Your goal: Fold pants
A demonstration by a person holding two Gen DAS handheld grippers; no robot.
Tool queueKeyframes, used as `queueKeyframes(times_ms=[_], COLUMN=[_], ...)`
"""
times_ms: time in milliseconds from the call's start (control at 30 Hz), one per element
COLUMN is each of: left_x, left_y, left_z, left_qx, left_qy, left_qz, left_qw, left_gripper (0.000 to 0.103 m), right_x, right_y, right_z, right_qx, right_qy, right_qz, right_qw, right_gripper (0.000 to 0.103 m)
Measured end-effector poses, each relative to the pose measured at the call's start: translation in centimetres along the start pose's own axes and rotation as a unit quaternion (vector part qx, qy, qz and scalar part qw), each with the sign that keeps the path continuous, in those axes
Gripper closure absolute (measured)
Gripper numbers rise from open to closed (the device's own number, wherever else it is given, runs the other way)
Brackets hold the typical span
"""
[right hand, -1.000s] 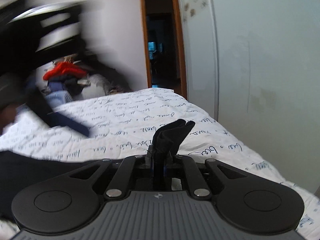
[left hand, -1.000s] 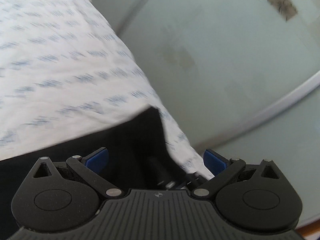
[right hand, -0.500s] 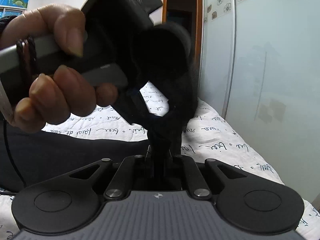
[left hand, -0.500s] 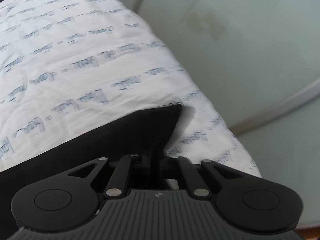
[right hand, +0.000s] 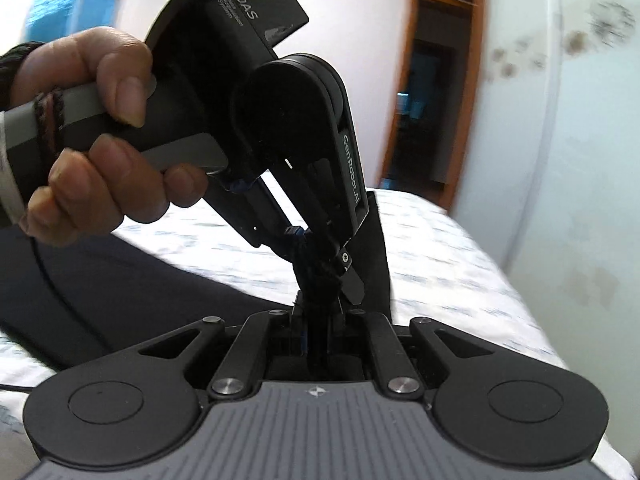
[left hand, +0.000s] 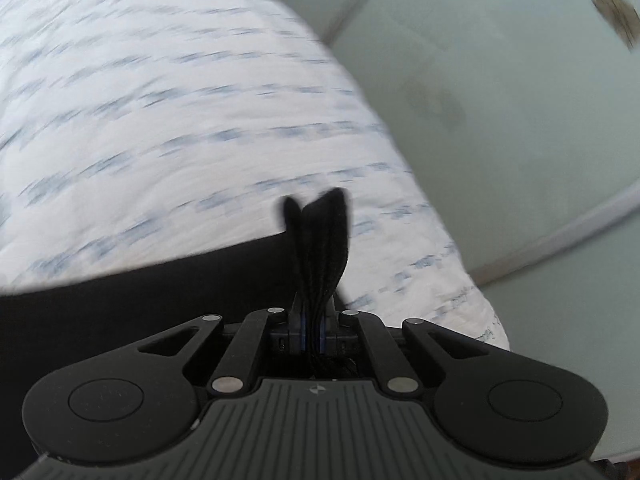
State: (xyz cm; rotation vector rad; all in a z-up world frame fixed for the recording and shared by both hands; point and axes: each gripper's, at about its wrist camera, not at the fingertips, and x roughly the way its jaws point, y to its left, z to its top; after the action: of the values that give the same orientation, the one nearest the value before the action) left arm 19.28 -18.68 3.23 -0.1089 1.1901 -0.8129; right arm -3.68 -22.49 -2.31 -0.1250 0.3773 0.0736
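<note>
Currently, left gripper [left hand: 313, 322]: clamped tight on a bunched edge of the black pants [left hand: 168, 300].
Pants: body trails leftward across the bed [left hand: 180, 100].
Right gripper [right hand: 316, 322]: pinched on the same fabric, touching the left; neither is nearer.

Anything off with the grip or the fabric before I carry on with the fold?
Nothing stands out. The left gripper and the right gripper are each shut on a bunched edge of the black pants, close beside each other above the printed bedspread. No tear or snag shows, though motion blur hides fine detail.
</note>
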Motion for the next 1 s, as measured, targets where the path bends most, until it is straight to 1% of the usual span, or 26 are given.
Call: queueKeyframes(times_ms=[100,167,267,400,600,667,700,833,867,1000], left_x=[-1.6,-2.3,-3.3,-4.7,-5.6,-6.0,-6.2,-6.9,-7.1,-7.4], left_y=[5.7,8.8,12.1,15.1,18.2,18.6,18.9,19.2,19.1,18.9], left_z=[-1.6,-2.8,-4.6,-6.2,-7.3,-7.8,-8.0,-8.7,-8.8,-9.1], left_qx=[-0.070,-0.102,-0.130,-0.152,-0.176,-0.178,-0.176,-0.172,-0.169,-0.164], left_qy=[0.005,0.006,0.001,-0.010,-0.019,-0.022,-0.023,-0.029,-0.031,-0.036], left_qz=[-0.002,0.003,0.011,0.002,-0.011,-0.015,-0.016,-0.012,-0.008,0.005], left_qw=[0.9976,0.9948,0.9915,0.9883,0.9841,0.9837,0.9839,0.9846,0.9850,0.9858], left_gripper=[0.098,0.098,0.098,0.098,0.097,0.097,0.097,0.097,0.096,0.096], right_x=[1.3,2.4,3.6,4.1,4.8,5.1,5.1,4.8,5.6,6.7], right_y=[3.8,6.4,9.6,12.4,15.2,15.3,14.5,13.4,12.7,12.4], right_z=[0.7,0.8,0.5,0.5,1.3,1.5,1.8,2.2,2.4,2.5], right_qx=[-0.037,-0.061,-0.090,-0.114,-0.148,-0.153,-0.155,-0.162,-0.165,-0.172], right_qy=[0.014,0.032,0.051,0.063,0.072,0.075,0.076,0.077,0.078,0.080], right_qz=[0.044,0.072,0.102,0.128,0.145,0.148,0.150,0.160,0.162,0.170], right_qw=[0.998,0.995,0.989,0.983,0.976,0.974,0.974,0.971,0.970,0.967], right_gripper=[0.096,0.096,0.096,0.095,0.095,0.095,0.095,0.095,0.095,0.095])
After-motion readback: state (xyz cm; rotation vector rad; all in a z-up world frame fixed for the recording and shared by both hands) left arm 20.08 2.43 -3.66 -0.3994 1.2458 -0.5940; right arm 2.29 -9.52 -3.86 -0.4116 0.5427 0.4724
